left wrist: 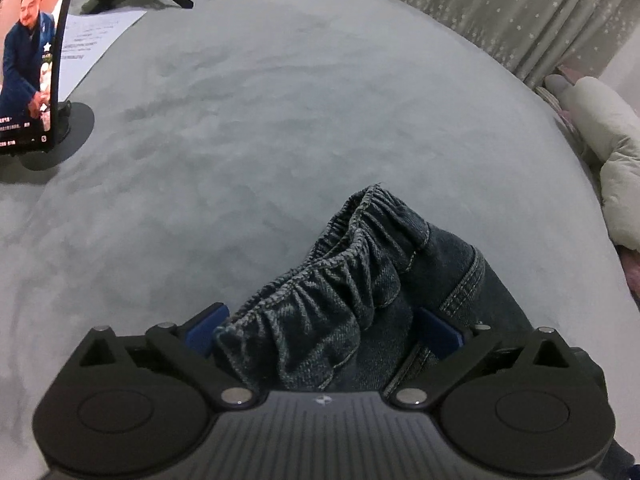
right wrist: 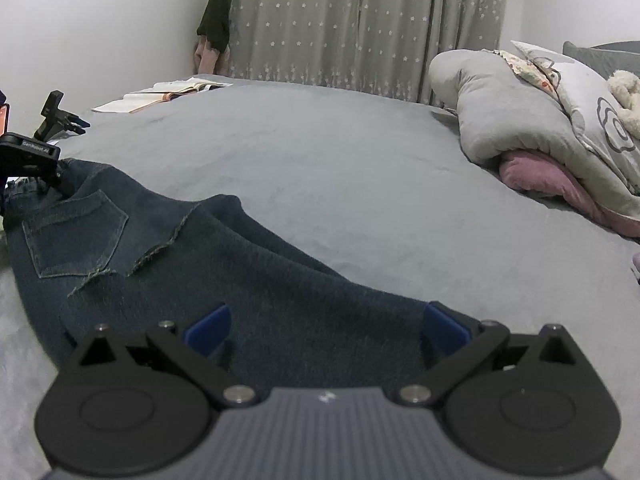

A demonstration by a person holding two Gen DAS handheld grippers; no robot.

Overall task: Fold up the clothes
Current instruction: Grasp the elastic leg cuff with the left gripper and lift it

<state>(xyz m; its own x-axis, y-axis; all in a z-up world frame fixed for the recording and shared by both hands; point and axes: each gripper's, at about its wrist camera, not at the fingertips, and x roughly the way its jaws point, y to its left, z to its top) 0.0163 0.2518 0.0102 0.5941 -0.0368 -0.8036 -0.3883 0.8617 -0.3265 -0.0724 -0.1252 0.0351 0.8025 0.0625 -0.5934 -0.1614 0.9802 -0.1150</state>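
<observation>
Between the wide-spread jaws of my left gripper (left wrist: 322,330) bunches the elastic waistband (left wrist: 352,256) of the dark jeans (right wrist: 168,240); the blue pads (left wrist: 440,332) stand on both sides of the cloth and I see no pressing on it. My right gripper (right wrist: 326,324) is also wide open, with a leg of the jeans lying flat under and between its pads, nothing gripped. I have much open room: the grey bed (left wrist: 280,120) stretches bare ahead of both grippers up to the curtain (right wrist: 360,20). On the left edge stands a phone on a stand (left wrist: 32,60), with a sheet of paper (left wrist: 92,40) beside it; on the right lie pillows and a folded quilt (right wrist: 540,120). The jeans are dark blue denim, spread across the near part of the bed, back pocket (right wrist: 76,232) up, with a frayed hem lying over the cloth.
</observation>
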